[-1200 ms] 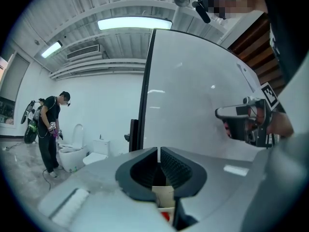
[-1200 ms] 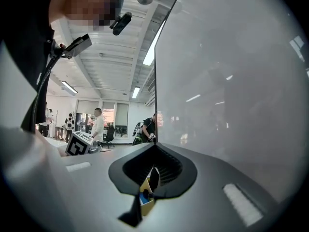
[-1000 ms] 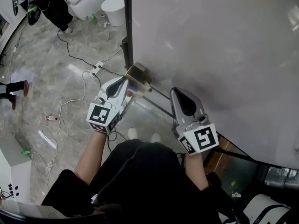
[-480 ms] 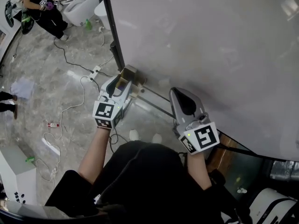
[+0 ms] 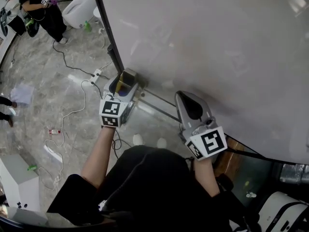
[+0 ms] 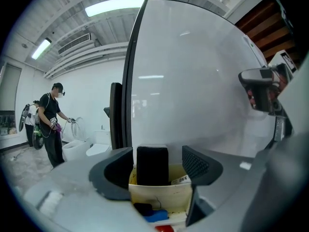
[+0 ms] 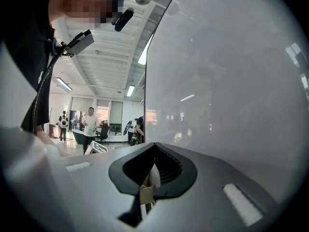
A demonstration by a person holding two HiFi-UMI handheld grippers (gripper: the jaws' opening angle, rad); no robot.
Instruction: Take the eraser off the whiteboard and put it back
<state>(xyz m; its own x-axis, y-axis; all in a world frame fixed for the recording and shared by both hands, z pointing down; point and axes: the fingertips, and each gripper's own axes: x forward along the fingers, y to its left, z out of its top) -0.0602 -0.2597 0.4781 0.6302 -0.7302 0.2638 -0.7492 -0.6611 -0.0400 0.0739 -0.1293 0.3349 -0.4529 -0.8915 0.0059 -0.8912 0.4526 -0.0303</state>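
Observation:
A black eraser (image 6: 152, 166) stands upright in a yellowish tray (image 6: 159, 195) fixed at the lower left corner of the whiteboard (image 5: 217, 42). My left gripper (image 6: 157, 151) reaches over that tray (image 5: 128, 76). Its jaws are opening and stand one on each side of the eraser, with a clear gap on the right side. In the head view the left gripper (image 5: 121, 87) covers most of the tray. My right gripper (image 5: 186, 100) hangs close in front of the board's lower edge. Its jaw tips (image 7: 154, 146) meet, and I see nothing held.
A blue and a red item (image 6: 155, 216) lie at the tray's near end. The board's dark frame post (image 5: 108, 47) runs beside the tray. Cables and a power strip (image 5: 96, 74) lie on the marble floor. A person (image 5: 41, 6) stands far left by white toilets.
My left gripper has sunk toward the tray and its jaws have spread, leaving the eraser standing in the tray. The right gripper has hardly moved.

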